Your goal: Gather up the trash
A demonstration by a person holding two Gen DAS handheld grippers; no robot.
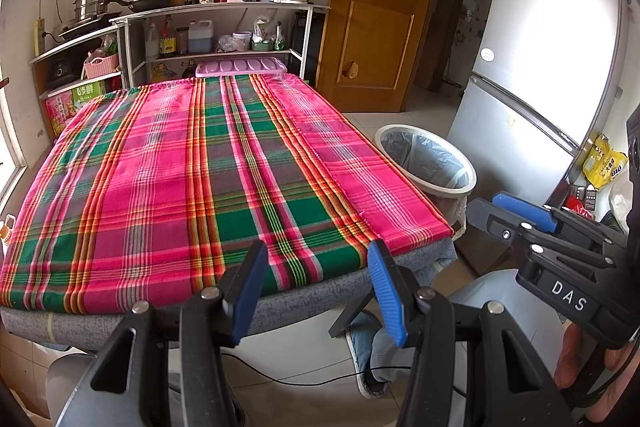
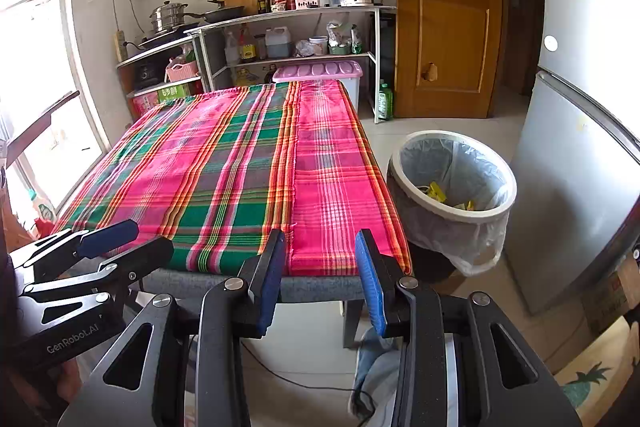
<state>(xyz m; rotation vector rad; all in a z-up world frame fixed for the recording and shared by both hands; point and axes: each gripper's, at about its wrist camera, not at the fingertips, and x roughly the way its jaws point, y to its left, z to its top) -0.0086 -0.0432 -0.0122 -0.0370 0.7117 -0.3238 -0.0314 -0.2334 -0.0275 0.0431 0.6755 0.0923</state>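
Yellow crumpled wrappers [image 2: 438, 191] lay inside the white lined bin [image 2: 404, 183] beside the tabletop's right edge, probably light and soft. My left claw [image 1: 316, 291] and right claw [image 2: 320, 283] stood spread, empty.

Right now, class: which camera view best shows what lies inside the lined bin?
The right wrist view: it looks into the bin, showing yellow scraps. The left wrist view shows only the rim and liner.

Bright daylight pours from the window [image 2: 32, 75] at nine o'clock, blown out white, glare whitens the fridge [image 1: 560, 27] at two o'clock, and fisheye edges bend and darken.
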